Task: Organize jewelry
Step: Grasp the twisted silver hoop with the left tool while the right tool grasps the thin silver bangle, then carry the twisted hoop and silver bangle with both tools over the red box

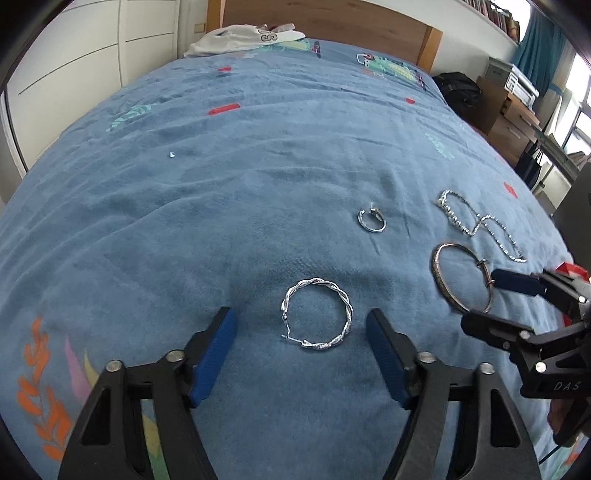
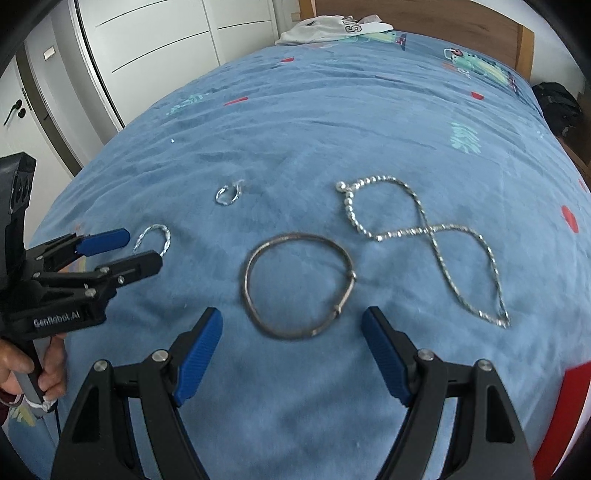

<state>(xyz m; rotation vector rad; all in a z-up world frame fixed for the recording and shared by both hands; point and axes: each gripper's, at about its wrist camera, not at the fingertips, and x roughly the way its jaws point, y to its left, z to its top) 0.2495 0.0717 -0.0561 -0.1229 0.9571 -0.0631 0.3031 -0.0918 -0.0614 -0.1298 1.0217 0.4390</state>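
Several silver pieces lie on a blue patterned bedspread [image 1: 184, 229]. A twisted hoop earring [image 1: 347, 314] lies flat between the fingers of my open left gripper [image 1: 300, 320]; the pads stand clear of it on both sides. A thin bangle [image 2: 247, 284] lies just ahead of my open right gripper [image 2: 292, 315], whose pads do not touch it. In the left wrist view the right gripper [image 1: 480, 299] straddles the bangle [image 1: 437, 273]. A small open ring [image 1: 369, 229] [image 2: 227, 195] and a beaded chain [image 2: 436, 230] [image 1: 480, 221] in a figure eight lie farther back.
A tiny shiny bit [image 1: 171, 155] lies far left on the bedspread. A red box [image 2: 576, 398] sits at the right edge. White clothing [image 1: 243, 37] lies by the wooden headboard [image 1: 332, 18]. White wardrobe doors [image 2: 159, 44] stand left, and a black bag [image 1: 458, 92] right.
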